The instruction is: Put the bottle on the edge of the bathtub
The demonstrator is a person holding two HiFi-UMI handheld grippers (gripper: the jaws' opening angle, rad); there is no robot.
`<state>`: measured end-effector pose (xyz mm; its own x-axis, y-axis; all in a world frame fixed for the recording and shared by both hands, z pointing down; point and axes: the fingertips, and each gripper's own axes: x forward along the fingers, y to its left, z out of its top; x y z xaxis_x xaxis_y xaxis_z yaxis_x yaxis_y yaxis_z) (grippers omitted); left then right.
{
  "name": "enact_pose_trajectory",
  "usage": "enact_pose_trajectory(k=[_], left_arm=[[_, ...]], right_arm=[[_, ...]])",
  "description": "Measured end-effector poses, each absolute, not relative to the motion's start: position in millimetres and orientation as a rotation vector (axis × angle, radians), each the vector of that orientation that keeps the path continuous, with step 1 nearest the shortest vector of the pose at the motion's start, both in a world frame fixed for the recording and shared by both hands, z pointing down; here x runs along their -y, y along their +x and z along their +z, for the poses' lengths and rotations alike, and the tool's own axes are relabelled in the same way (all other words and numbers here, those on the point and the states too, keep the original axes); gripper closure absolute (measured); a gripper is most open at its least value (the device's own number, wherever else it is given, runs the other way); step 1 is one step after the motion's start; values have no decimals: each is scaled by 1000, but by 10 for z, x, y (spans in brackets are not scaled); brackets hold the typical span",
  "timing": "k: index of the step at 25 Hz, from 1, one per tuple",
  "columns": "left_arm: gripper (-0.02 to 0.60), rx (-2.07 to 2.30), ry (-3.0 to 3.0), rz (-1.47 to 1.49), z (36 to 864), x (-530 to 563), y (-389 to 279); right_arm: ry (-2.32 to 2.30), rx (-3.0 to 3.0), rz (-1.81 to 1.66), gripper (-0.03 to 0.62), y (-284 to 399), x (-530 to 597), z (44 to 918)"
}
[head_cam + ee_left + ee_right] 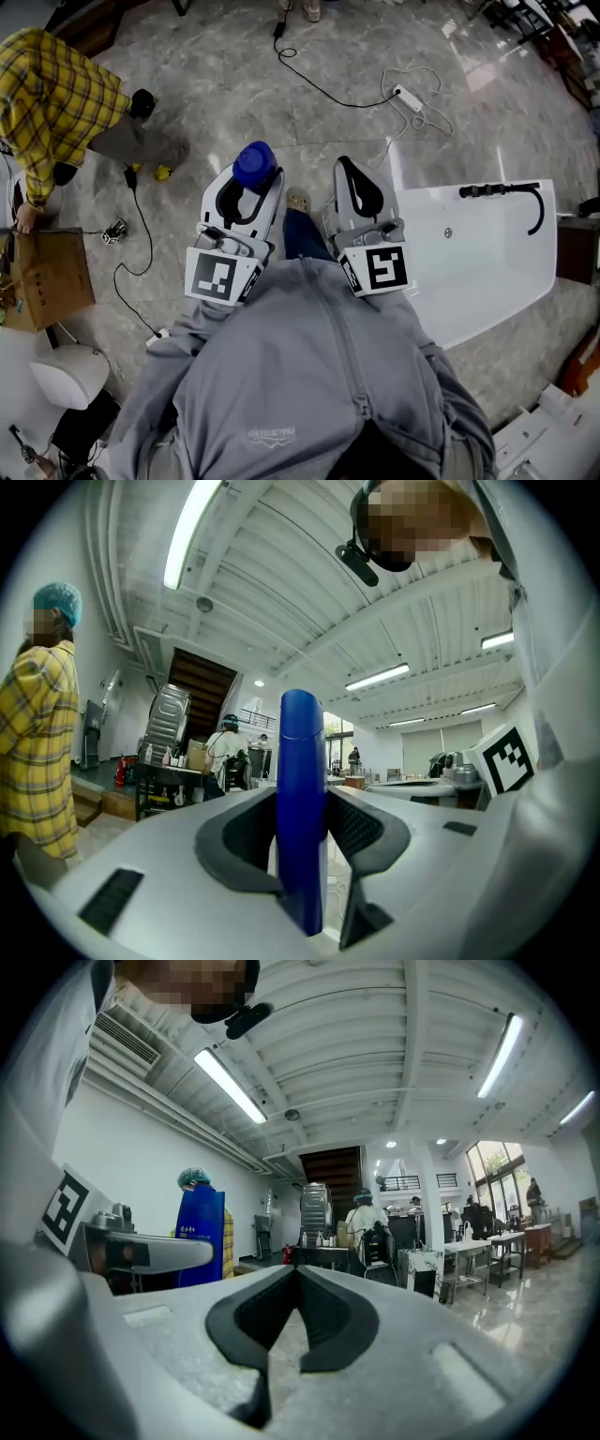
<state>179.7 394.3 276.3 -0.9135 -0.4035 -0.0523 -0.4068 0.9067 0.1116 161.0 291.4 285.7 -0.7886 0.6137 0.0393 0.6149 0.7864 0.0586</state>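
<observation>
The left gripper has its 2 jaws clamped on the upright blue bottle, held above the marble floor. The right gripper is closed on nothing. This looks like the carrying step. Next, the bottle must go right to the white bathtub and be set upright on its rim.

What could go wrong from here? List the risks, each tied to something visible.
1. The blue bottle stands tall between the left gripper's pads; a jolt might tilt it or let it slip.
2. The bathtub lies beyond the shut, empty right gripper, so crossing over could bump the two together.
3. The tub's rim looks narrow and glossy; the bottle may topple off it.
</observation>
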Motion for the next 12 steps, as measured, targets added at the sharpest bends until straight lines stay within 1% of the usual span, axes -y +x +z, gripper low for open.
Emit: enact_pose_trajectory(k=[12], left_arm=[[423,-3034,-744,150,2745,-3885,106]], right_arm=[[-1033,2932,-104,591,-233,-2954,2898]])
